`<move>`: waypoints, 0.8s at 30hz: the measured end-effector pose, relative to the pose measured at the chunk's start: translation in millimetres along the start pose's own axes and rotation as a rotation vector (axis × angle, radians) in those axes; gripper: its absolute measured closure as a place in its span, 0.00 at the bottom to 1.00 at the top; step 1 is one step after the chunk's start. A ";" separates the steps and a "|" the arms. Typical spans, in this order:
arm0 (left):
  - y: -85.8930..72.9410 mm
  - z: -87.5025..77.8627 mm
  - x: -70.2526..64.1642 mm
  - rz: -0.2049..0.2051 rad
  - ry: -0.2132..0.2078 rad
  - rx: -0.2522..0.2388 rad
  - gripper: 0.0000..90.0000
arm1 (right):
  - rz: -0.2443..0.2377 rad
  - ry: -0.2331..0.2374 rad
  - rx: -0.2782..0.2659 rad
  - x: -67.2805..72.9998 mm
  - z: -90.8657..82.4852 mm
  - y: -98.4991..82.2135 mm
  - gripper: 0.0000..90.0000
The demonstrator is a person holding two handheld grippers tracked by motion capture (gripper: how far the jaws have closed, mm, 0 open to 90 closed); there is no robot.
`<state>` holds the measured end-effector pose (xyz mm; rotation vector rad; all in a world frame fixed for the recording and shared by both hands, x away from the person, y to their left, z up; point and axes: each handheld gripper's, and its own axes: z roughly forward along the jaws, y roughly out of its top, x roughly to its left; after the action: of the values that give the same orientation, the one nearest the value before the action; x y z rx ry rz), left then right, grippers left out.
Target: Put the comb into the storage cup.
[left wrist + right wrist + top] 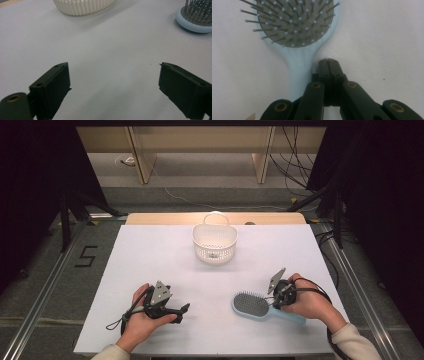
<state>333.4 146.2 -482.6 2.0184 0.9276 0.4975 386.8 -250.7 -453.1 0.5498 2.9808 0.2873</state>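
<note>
1. Starting at the left of the high view, I see my left hand (142, 322) at about 7 o'clock on the white bench (150, 265), wrapped around the left gripper (182, 312), which points toward 3 o'clock.
2. In the left gripper view its jaws stand wide apart with bare bench surface between them, and nothing is held.
3. Ahead of that gripper, the left gripper view shows the ribbed wall of the white basket (82, 6) at 11 o'clock and the edge of the hairbrush (196, 17) at 2 o'clock, both well apart from the jaws.
4. Moving to the middle, the basket (214, 244) sits upright at 12 o'clock on the bench, near the far edge, with its handle loop toward the back.
5. Further right, the light blue hairbrush (255, 306) lies flat at about 4 o'clock, bristles up, head toward 9 o'clock and handle running toward 4 o'clock.
6. My right hand (312, 302) holds the right gripper (275, 302) just beside the brush, above where the head meets the handle.
7. In the right gripper view the right gripper (329, 62) has its jaws pressed together, empty, their tip lying just beside the brush neck (299, 65) on its right, close to touching.
</note>
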 end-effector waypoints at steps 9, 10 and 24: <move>1.0 -2.4 0.4 0.011 0.006 -0.003 0.10 | 0.108 -0.044 -0.168 -6.9 -8.0 -12.0 0.80; 1.3 -3.1 0.5 0.015 0.000 0.001 0.10 | 0.166 -0.097 -0.238 -10.9 -12.6 -18.0 0.72; 0.5 -8.4 6.7 0.022 0.022 0.005 0.00 | 0.327 -0.153 -0.812 -14.0 -31.4 -56.4 0.17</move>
<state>332.7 155.6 -477.4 2.0330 0.9221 0.5312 376.4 -312.7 -432.9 0.8672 2.3098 1.3158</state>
